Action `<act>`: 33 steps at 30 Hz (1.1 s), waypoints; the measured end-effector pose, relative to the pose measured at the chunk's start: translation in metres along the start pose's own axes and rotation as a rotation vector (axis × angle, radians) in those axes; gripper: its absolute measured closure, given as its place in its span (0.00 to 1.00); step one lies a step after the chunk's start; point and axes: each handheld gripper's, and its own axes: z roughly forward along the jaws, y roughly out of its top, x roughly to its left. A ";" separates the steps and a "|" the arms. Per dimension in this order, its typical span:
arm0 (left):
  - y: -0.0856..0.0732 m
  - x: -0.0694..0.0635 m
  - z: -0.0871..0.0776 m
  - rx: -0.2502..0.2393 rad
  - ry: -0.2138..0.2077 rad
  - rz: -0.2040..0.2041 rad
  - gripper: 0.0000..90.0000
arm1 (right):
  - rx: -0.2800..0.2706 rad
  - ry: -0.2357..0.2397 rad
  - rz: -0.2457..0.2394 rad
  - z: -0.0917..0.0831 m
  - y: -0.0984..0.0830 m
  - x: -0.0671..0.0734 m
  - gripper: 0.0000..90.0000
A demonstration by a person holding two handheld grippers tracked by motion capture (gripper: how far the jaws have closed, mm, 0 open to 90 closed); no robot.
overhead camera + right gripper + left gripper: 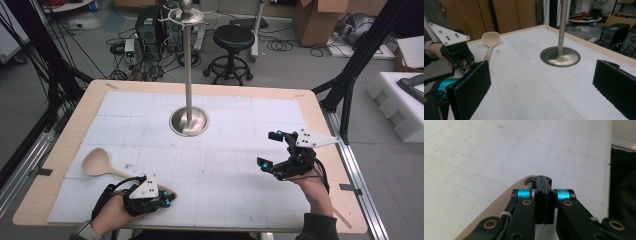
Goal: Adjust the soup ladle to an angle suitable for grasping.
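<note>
A beige wooden spoon [97,162] lies on the white mat at the near left, bowl away from me. Its handle runs under my left gripper [170,197], which rests low over the mat near the front edge. In the left gripper view the gripper [543,180] has its jaws pressed flat together, and the handle [506,202] passes beside and beneath them, not between the pads. From the right gripper view, the spoon [491,38] and the left gripper [464,65] sit at the far left. My right gripper [268,149] hovers at the right, open, with nothing between its pads [471,87].
A tall steel pole on a round base [188,122] stands at the middle back of the mat [225,165]; its base [560,57] lies ahead of the right gripper. The wooden table edge [330,135] frames the mat. A stool and cables sit on the floor beyond.
</note>
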 end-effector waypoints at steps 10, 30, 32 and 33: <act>0.013 0.029 0.016 0.006 0.030 -0.031 1.00 | -0.007 -0.002 0.002 -0.002 0.000 0.000 0.01; 0.039 0.085 0.040 0.046 0.108 -0.183 1.00 | -0.021 0.004 0.009 -0.004 0.001 -0.001 0.01; 0.043 0.089 0.044 0.067 0.147 -0.174 1.00 | -0.024 0.001 0.007 -0.004 0.000 -0.002 0.01; 0.043 0.091 0.045 0.066 0.152 -0.175 1.00 | -0.023 0.002 0.008 -0.004 0.000 -0.002 0.01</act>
